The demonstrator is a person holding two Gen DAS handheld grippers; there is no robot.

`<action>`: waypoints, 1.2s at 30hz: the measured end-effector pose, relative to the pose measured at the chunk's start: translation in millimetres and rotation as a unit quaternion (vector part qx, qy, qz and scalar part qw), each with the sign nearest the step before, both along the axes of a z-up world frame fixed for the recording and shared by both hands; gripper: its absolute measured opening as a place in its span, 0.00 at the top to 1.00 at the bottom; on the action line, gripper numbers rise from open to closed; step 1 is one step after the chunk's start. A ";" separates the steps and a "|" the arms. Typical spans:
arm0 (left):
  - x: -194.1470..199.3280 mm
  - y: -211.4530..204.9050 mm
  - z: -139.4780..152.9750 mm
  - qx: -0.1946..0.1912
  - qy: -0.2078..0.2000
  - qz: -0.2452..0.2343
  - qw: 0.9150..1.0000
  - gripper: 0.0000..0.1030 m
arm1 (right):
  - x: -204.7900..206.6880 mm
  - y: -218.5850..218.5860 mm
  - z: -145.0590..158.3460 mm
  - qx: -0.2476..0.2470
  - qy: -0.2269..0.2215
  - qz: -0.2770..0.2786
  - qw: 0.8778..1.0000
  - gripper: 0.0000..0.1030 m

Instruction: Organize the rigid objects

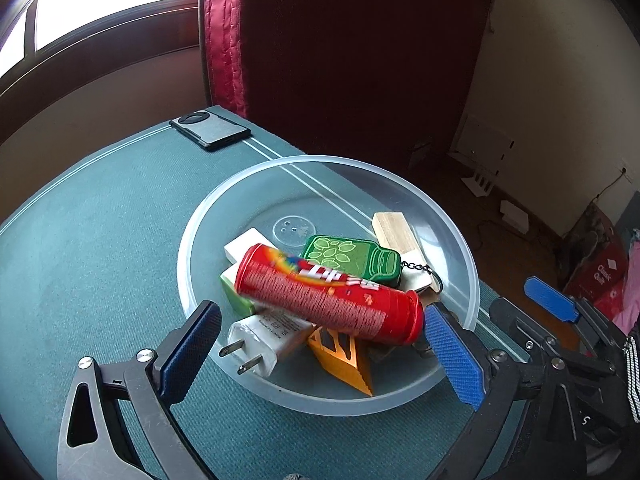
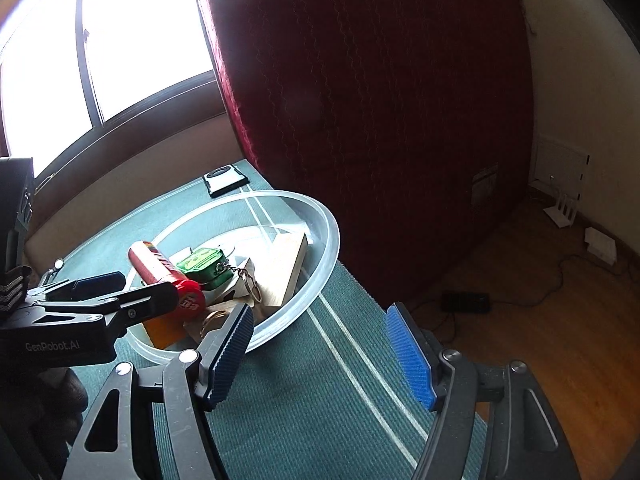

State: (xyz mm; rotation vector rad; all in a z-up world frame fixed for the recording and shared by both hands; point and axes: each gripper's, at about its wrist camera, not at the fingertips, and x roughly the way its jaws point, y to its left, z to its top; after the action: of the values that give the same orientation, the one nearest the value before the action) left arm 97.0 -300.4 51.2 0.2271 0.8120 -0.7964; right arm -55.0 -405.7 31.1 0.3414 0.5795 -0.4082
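Note:
A clear plastic bowl (image 1: 460,240) on the green table holds a pile of small objects. A red cylindrical can (image 1: 332,292) lies on top, blurred, between the spread fingers of my left gripper (image 1: 320,348), which is open and not pinching it. Under and around the can lie a white plug adapter (image 1: 260,340), an orange piece (image 1: 344,356), a green jar-shaped keychain (image 1: 348,258) and a wooden block (image 1: 396,228). My right gripper (image 2: 320,356) is open and empty over the table, right of the bowl (image 2: 324,260). The can (image 2: 160,268) also shows in the right wrist view.
A dark phone (image 1: 210,130) lies at the table's far edge near the window. A red mattress (image 2: 380,100) stands behind the table. The table edge drops to a wooden floor (image 2: 540,300) on the right, with cables and a white router.

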 end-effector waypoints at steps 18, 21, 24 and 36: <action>-25.0 29.5 12.5 0.004 -0.061 0.045 0.997 0.00 | 2.3 11.2 2.2 0.004 -0.003 0.031 1.000 0.01; -29.1 35.6 14.7 0.007 -0.077 0.060 0.995 0.00 | 4.3 17.4 1.4 -0.002 0.004 0.042 0.999 0.01; -32.3 40.0 15.7 0.016 -0.092 0.078 0.993 0.00 | 3.6 22.9 0.1 -0.006 0.010 0.049 0.999 0.01; -49.3 48.0 18.2 0.059 -0.143 0.130 0.979 0.00 | 0.9 35.7 1.8 -0.033 0.023 0.052 0.998 0.00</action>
State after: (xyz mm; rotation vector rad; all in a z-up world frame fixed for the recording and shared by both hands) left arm 47.8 -252.4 69.5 0.3257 0.6009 -0.4568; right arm -54.1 -370.0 32.9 0.2373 0.6243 -0.3353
